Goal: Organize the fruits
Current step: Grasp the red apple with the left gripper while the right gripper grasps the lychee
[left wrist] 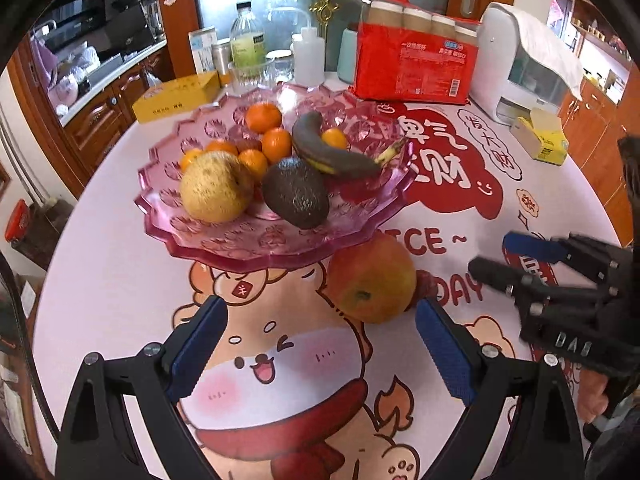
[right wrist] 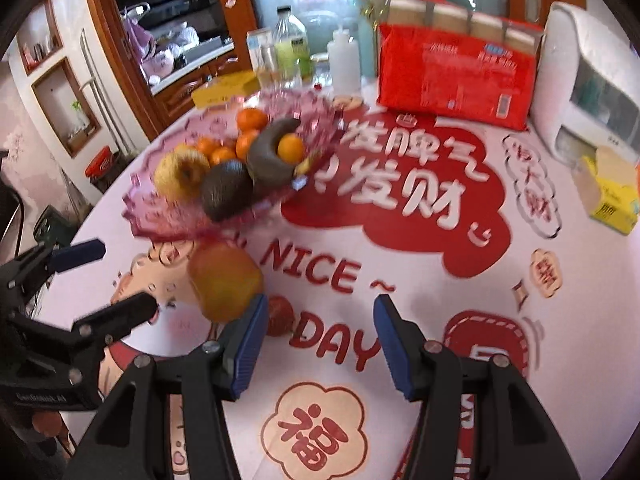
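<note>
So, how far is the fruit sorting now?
Mostly done: the pink fruit dish already holds tangerines, a pear, an avocado and a dark banana. Nothing is in hand: the left hand-held gripper and the right hand-held gripper are both open and empty. Left on the table: a large apple and a small red fruit beside it.

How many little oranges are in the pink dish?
6 visible: one at the back, one mid-dish, one behind the banana, and three behind the pear. More may hide underneath.
</note>
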Demonstrator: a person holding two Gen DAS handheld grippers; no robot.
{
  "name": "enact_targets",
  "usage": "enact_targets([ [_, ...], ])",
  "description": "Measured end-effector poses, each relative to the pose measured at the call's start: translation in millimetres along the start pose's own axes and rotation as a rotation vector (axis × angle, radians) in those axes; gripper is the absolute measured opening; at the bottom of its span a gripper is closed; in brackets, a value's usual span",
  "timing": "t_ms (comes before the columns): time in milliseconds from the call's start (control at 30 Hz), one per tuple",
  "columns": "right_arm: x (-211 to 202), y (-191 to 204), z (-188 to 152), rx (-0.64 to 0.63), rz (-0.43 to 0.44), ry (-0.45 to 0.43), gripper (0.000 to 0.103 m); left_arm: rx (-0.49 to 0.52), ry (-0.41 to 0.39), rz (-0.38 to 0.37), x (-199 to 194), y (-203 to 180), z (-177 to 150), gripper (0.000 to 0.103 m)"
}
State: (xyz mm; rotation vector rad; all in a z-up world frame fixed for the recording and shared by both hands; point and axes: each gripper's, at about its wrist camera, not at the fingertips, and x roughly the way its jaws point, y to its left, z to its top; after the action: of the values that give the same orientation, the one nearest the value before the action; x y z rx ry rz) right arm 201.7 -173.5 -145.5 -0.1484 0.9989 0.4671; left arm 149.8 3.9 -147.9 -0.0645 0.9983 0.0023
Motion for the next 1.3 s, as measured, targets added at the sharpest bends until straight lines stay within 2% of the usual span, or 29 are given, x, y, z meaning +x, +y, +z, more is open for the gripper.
enact_targets([
  [433,45.3,27.1,-14.9,-0.159,0.044,0.047,0.05,-0.103,0.042,-0.049,28.5,21.5,-8.1,0.094],
  [600,50.6,34.0,-15.5,-0.198,0.083,0.049,0.042,-0.103,0.048,-0.067,31.9,18.4,-6.9,0.094],
  [667,53.2,35.6,-15.6,-0.203,0.113,0.063,0.032,-0.101,0.05,-0.074,33.5,15.9,-5.5,0.094],
  [733,53.8,37.7,-16.8,-0.209,0.113,0.063,0.032,-0.1,0.054,-0.083,35.8,13.3,-3.4,0.094],
  [1167,42.6,11.2,-26.4,-0.117,0.064,0.046,0.03,-0.115,0.083,-0.128,67.7,-8.0,7.2,0.094],
  [1300,40.2,1.2,-28.3,-0.08,0.049,0.041,0.03,-0.106,0.074,-0.119,74.3,-17.1,13.0,0.094],
])
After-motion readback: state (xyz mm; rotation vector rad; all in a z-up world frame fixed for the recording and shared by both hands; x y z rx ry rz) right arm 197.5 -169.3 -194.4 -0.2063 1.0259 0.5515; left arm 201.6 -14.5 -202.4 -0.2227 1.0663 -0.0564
